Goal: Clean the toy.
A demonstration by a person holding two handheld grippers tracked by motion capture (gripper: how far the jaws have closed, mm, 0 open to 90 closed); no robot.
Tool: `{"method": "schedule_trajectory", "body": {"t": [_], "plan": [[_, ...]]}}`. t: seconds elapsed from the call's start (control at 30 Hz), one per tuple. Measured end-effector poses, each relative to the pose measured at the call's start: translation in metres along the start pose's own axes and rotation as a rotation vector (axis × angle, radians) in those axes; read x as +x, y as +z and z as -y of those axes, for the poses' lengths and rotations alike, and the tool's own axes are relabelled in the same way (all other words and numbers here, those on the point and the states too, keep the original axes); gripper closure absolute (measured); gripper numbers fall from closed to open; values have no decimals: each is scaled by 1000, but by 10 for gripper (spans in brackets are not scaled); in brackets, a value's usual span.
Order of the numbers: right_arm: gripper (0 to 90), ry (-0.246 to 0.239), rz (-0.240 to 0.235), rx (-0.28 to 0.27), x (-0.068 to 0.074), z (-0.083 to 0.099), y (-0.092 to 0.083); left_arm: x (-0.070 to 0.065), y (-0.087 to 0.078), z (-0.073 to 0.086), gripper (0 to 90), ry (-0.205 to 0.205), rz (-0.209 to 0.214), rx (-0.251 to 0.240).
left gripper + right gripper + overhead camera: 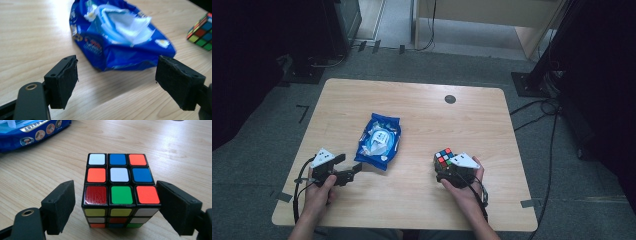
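Upper half of table (422, 92): bare wood, open passage.
Centre: blue wipes packet (379, 140) blocks it.
Between packet and puzzle cube (443, 158): clear lane.
Cube's sides: right gripper (443, 170) pads (62, 205) alongside, seemingly a slight gap.

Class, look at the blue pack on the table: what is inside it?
The blue pack is open on top, with white sheets bunched in the opening. How many lie deeper cannot be seen; the wrapper covers them.
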State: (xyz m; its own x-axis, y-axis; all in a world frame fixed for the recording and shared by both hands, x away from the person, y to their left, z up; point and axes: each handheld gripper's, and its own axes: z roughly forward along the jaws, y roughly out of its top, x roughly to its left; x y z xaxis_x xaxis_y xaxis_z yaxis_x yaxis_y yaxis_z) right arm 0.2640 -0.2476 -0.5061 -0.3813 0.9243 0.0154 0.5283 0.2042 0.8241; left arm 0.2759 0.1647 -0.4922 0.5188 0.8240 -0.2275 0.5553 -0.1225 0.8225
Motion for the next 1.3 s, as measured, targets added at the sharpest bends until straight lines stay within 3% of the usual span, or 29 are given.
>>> {"method": "schedule_trajectory", "body": {"t": [0.2, 0.37, 0.5, 0.6, 0.67, 0.73, 0.87, 0.93, 0.97, 1.0, 1.07, 1.13, 1.23, 1.3], "plan": [[176, 0, -2, 1, 1, 1, 0, -15, 0, -10, 176, 18, 3, -38], [176, 1, 4, -19, 2, -1, -5, -34, 8, -17, 207, 63, -7, -36], [177, 0, 7, -33, 3, -5, -10, -47, 22, -22, 296, 118, -62, 0], [177, 2, 11, -31, 1, -6, -9, -50, 28, -28, 406, 112, -82, 6], [177, 4, 10, -26, 0, -5, -9, -52, 35, -34, 480, 105, -117, 31], [177, 6, 9, -23, 0, -5, -8, -53, 42, -39, 520, 104, -120, 53], [177, 2, 4, -20, 2, -4, -8, -61, 57, -44, 571, 155, -167, 113], [177, 4, 2, -19, 2, -3, -7, -65, 65, -45, 587, 205, -212, 149], [177, 3, 2, -19, 1, -3, -7, -67, 67, -45, 671, 222, -215, 153], [178, 6, 2, -18, 1, -3, -7, -67, 69, -46, 671, 235, -222, 157], [178, 10, 1, -16, 1, -1, -6, -66, 71, -46, 814, 242, -227, 149], [179, 7, -1, -11, 1, 0, -5, -60, 71, -48, 900, 223, -211, 131], [179, 4, -3, -10, 1, 0, -5, -49, 65, -59, 900, 178, -197, 83], [180, 8, -2, -12, 0, 0, -5, -45, 53, -72, 900, 151, -176, 2]]}}
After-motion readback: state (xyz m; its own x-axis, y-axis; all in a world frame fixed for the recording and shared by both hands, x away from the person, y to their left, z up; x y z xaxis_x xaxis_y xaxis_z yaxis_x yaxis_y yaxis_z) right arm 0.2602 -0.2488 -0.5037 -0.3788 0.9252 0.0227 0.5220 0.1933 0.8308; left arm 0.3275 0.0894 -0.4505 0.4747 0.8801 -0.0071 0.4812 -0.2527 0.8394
